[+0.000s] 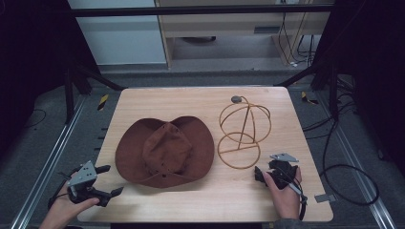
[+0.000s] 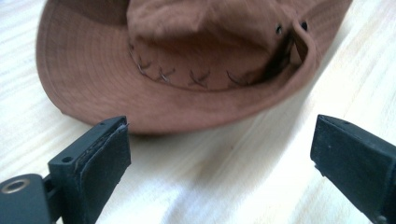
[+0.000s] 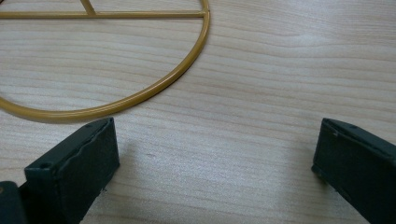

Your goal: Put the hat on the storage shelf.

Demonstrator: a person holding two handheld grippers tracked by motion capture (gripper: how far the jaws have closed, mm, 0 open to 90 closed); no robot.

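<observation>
Left gripper [image 1: 106,180], jaws wide, faces brown hat [image 1: 165,150] (untouched); right gripper [image 1: 266,174], wide, beside wire hat stand [image 1: 242,131]. Hat not yet mounted.

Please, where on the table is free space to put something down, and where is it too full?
Free: the far left corner of the table behind the hat, and the near strip between hat and the right tongs. Crowded: the middle, where the hat almost meets the wire stand. The left tongs wait off the near left corner.

Rust-brown hat [image 1: 165,151] with dark cross-stitching at frame centre — gold wire stand [image 1: 242,131] right of it — pale wood-grain table [image 1: 200,98].
</observation>
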